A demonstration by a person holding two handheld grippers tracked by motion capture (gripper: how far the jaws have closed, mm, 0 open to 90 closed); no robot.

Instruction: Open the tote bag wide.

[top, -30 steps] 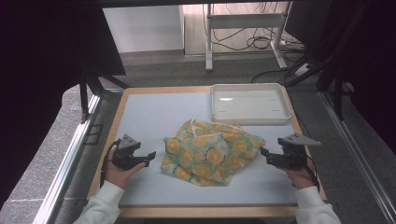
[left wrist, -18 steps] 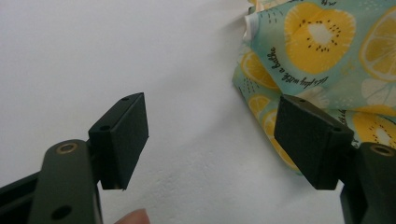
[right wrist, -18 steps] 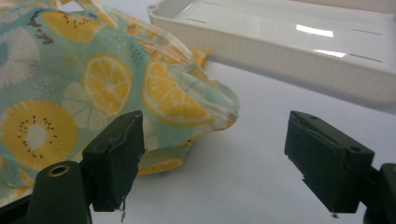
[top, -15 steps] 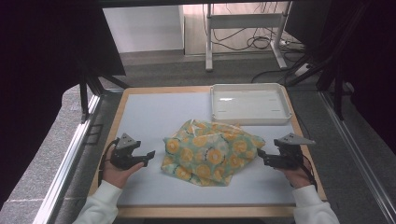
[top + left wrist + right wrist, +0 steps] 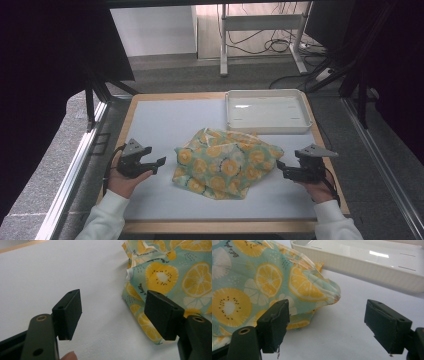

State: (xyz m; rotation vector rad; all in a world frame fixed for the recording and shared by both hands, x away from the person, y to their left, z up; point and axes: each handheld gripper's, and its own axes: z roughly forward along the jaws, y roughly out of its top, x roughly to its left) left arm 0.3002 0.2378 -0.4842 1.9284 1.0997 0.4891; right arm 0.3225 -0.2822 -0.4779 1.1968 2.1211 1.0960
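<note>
- The left gripper [image 5: 159, 162] sits at the near left of the table [image 5: 155, 120], held in a hand [image 5: 125, 181] in a white sleeve. Its jaws stand wide apart and have just been closing a little; nothing lies between them, and they point at the left edge of the cloth.
- In the left gripper view, one finger [image 5: 162, 312] stands in front of the cloth's hem; whether it touches the fabric cannot be told.
- The right gripper [image 5: 278, 167] sits at the near right, its jaws also spread wide and empty, just beside the cloth's right corner.
- The cloth [image 5: 225, 161] lies crumpled in the middle of the table between the two grippers, its long axis running from near left to far right.
- It is teal, printed with lemon and kiwi slices; small script on it is too small to read.
- Beyond it, at the far right, stands a white tray [image 5: 300, 125], the cloth's far edge just beside its near wall.
</note>
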